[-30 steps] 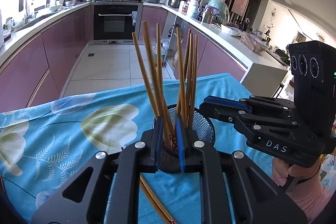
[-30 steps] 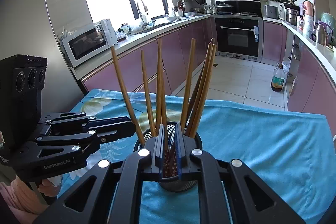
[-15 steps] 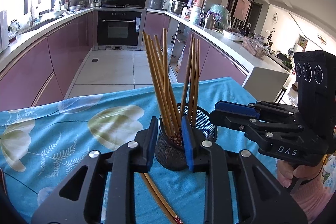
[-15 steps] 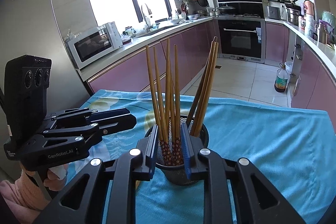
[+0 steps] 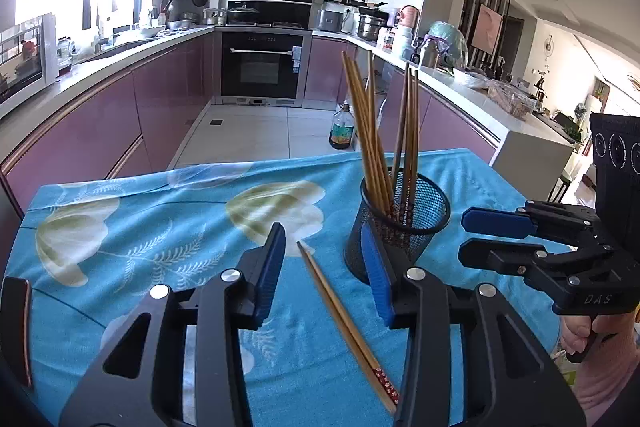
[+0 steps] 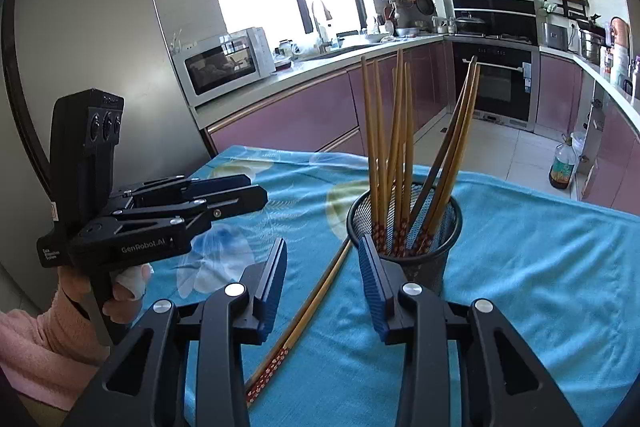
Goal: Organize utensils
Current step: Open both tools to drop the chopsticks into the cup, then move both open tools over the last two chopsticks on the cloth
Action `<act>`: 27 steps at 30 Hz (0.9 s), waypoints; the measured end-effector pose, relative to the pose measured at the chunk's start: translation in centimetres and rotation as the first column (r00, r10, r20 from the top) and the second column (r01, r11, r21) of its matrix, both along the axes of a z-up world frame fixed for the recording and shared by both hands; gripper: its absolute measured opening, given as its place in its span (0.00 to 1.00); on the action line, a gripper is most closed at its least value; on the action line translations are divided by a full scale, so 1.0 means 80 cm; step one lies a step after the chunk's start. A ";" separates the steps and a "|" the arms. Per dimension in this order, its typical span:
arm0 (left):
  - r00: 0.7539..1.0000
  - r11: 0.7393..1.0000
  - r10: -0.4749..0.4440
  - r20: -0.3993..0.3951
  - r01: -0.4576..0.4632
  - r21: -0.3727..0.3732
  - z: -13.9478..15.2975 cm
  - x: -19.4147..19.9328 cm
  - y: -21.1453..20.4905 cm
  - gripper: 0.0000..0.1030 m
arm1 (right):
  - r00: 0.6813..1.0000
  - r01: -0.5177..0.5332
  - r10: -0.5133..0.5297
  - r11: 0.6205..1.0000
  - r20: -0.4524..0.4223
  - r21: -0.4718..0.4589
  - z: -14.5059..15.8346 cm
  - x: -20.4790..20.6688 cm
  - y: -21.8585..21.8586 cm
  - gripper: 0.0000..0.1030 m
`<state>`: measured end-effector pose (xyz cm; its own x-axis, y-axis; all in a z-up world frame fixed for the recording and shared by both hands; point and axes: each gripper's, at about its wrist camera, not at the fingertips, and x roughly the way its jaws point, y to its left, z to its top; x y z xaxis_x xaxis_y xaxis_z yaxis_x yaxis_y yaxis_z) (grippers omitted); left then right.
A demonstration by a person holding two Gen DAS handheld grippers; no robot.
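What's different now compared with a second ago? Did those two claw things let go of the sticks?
Yes. Both the left gripper and the right gripper were clamped on chopsticks in the mesh cup; their jaws have just been opening, released them and drew back. The chopsticks now stand bunched in the cup. The loose pair on the cloth stayed put.

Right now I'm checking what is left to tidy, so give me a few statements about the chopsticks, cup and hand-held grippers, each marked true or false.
1. The mesh cup stands upright on the blue cloth. True.
2. Every chopstick is in the cup. False: a loose pair lies on the cloth beside it.
3. The left hand-held gripper is clamped on chopsticks. False: its jaws, just opening, hold nothing.
4. The right hand-held gripper is open and empty. True.
5. The cup holds spoons. False: only standing chopsticks.
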<state>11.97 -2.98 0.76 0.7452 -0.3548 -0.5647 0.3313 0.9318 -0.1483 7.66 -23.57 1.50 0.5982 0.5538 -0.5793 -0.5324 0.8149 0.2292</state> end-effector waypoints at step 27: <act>0.988 0.996 0.090 -0.128 -0.088 0.025 -0.070 -0.043 0.029 0.43 | 0.980 -0.027 0.014 0.998 -0.200 -0.065 -0.088 -0.019 0.046 0.39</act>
<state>8.50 -0.66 -4.87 0.6941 -0.2783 -0.6640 0.2265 0.9598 -0.1656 6.15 -19.85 -5.58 0.4555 0.5206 -0.7221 -0.4983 0.8213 0.2778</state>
